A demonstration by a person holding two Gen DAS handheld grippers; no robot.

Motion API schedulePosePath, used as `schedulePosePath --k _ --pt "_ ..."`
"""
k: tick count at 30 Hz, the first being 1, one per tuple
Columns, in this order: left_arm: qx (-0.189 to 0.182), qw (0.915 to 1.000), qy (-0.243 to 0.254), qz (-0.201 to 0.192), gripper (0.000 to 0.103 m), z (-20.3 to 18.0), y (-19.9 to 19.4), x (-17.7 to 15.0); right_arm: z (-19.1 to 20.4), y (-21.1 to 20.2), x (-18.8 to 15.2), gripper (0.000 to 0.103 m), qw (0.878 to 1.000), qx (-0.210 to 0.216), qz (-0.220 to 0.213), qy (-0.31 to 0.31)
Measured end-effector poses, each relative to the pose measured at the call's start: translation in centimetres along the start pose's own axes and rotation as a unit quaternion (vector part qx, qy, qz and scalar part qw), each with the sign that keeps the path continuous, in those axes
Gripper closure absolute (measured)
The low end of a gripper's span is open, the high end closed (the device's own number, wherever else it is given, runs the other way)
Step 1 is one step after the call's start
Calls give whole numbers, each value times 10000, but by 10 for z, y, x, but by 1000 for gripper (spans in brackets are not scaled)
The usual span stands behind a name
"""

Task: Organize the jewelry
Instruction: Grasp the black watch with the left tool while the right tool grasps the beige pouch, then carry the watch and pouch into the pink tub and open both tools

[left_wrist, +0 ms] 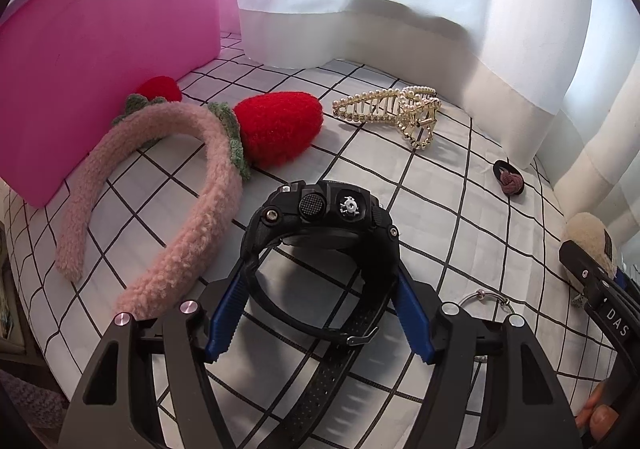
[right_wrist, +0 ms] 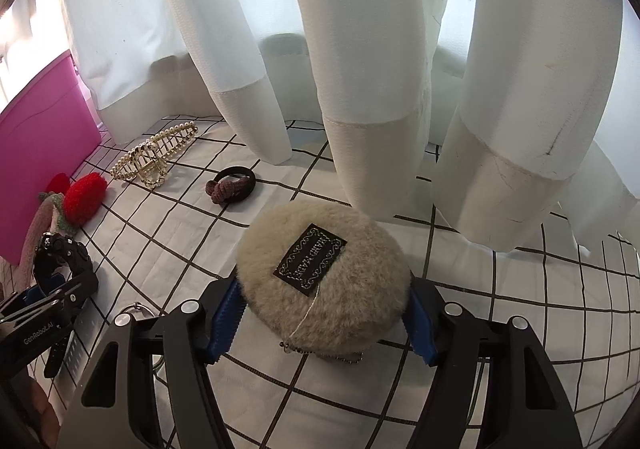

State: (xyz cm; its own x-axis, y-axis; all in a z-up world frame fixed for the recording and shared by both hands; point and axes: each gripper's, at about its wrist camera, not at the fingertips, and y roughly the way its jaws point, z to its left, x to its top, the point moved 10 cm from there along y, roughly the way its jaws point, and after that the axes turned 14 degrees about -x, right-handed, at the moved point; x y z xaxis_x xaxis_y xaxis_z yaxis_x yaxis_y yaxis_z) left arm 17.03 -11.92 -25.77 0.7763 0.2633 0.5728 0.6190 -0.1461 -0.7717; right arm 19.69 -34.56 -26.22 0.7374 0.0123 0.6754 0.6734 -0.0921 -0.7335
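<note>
straddling the black watch (left_wrist: 320,217), the left tongs (left_wrist: 320,313) pinch its looped strap from both sides; the right tongs (right_wrist: 322,313) squeeze a fluffy round pouch (right_wrist: 324,269) on the checked sheet (right_wrist: 520,313).

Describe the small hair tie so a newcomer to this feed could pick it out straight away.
Start at the white curtains hanging onto the grid-patterned cloth. Just in front of their hems, between the gold pearl hair claw and the round fluffy pouch, lies the hair tie. It alone is a thin black elastic loop with a dark red knot; nothing else there is that small.
</note>
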Motion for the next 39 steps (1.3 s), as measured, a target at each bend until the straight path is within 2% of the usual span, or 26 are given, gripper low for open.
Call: schedulePosePath --k 14,22,30,34,39 --pt "-257 9995 172 46 37 -12 -43 -14 -10 -49 -24 37 9998 157 14 115" --pt "-298 9989 292 -202 37 -18 -108 -6 -4 -101 -29 37 9993 372 -45 -47" --pt "-158 9980 288 -531 37 -5 -189 13 26 -165 2 37 9951 904 -350 -205" --pt "-29 9974 157 -698 37 20 -227 26 53 -197 27 37 9907 1199 -561 -301" --pt "201 9944 13 -1041 37 66 -262 59 100 -227 60 37 9836 1558 -805 -432"
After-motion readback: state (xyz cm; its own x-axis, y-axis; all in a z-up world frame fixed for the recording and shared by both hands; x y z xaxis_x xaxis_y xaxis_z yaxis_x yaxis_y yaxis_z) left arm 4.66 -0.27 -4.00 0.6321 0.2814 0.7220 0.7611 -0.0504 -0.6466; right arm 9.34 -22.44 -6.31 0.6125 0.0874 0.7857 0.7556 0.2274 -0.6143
